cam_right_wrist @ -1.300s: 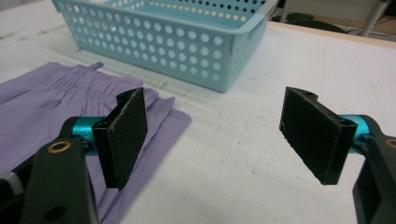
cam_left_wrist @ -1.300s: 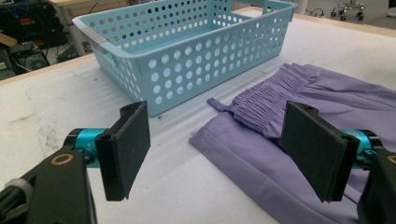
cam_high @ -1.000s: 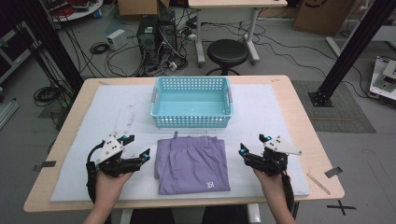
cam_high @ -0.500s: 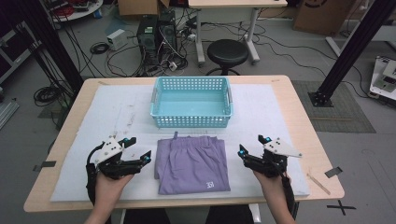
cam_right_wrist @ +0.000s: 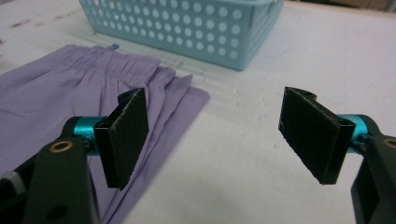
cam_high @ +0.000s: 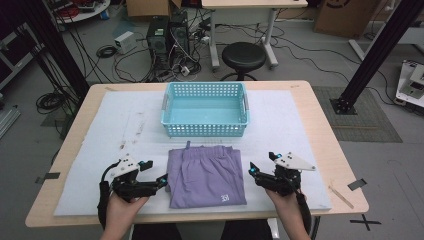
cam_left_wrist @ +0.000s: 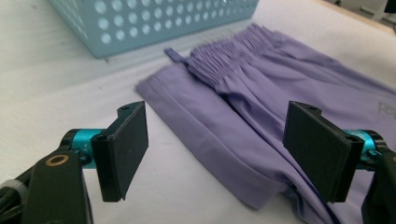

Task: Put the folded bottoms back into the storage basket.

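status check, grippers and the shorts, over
Left gripper open, at shorts' left edge. Right gripper open, at right edge. Purple shorts folded flat, ungripped. Basket beyond, nothing blocking.

Wooden table (cam_high: 320, 120) under white mat (cam_high: 115, 130)

White print (cam_high: 224, 198) on shorts (cam_high: 206, 172) unreadable

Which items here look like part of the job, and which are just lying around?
Likely in play: purple shorts, folded flat; empty blue basket behind them; left gripper and right gripper, both open, flanking the shorts.

Lying about: wooden stick, black stool, floor cables.
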`<control>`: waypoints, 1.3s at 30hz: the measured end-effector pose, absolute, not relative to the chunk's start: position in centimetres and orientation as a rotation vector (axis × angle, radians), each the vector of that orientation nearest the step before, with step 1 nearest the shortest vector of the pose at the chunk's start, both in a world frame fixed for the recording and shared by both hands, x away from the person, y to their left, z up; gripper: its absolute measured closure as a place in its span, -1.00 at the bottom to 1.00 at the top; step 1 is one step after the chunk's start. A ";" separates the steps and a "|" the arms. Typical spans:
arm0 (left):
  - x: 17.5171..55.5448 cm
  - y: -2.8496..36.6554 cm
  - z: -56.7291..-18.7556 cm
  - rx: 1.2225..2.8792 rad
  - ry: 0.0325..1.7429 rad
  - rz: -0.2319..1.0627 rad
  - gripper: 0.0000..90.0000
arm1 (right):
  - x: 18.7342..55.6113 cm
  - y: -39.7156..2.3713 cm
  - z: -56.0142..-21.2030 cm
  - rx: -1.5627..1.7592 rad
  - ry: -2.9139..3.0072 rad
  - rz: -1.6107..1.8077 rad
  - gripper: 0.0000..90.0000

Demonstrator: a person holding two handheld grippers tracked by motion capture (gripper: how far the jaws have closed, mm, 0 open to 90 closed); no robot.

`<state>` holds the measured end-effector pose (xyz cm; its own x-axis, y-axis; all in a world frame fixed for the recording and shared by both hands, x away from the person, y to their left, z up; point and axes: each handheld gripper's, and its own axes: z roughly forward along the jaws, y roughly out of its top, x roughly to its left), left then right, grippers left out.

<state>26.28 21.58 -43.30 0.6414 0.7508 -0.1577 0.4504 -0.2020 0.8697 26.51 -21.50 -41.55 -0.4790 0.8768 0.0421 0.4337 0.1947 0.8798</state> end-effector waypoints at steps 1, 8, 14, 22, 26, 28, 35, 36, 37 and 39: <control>26.3 21.4 -43.6 1.852 0.967 0.357 -0.50 | 26.6 -21.3 -41.7 1.227 2.012 1.225 -0.44; 27.0 20.4 -44.8 1.879 1.040 0.250 -0.50 | 26.9 -19.9 -43.0 1.269 2.109 1.209 -0.51; 27.4 20.3 -45.0 1.858 1.068 0.187 -0.50 | 27.3 -19.0 -44.0 1.319 2.196 1.201 -0.52; 28.4 20.0 -45.3 1.841 1.117 0.078 -0.50 | 28.4 -17.8 -45.0 1.425 2.306 1.189 -0.53; 28.7 19.8 -45.3 1.837 1.131 0.062 -0.50 | 28.6 -17.4 -44.9 1.450 2.321 1.181 -0.53; 28.8 19.6 -45.3 1.830 1.132 0.049 -0.50 | 28.6 -17.2 -44.9 1.446 2.331 1.185 -0.47; 29.0 17.9 -45.4 1.835 1.109 0.003 -0.48 | 28.9 -15.8 -44.8 1.415 2.368 1.172 -0.28; 29.0 17.6 -45.4 1.841 1.105 0.005 -0.47 | 29.0 -15.6 -44.8 1.415 2.370 1.174 -0.25; 29.1 17.3 -45.3 1.846 1.100 0.011 -0.46 | 29.0 -15.5 -44.9 1.414 2.369 1.182 -0.24; 29.0 17.0 -45.3 1.854 1.100 0.026 -0.40 | 29.0 -15.5 -44.9 1.412 2.368 1.181 -0.18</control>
<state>29.03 17.00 -45.32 0.5956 0.6912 -0.4093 0.6713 -0.1483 0.7262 28.99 -15.54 -44.86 -0.5490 0.7953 0.2569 0.6835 0.2504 0.6856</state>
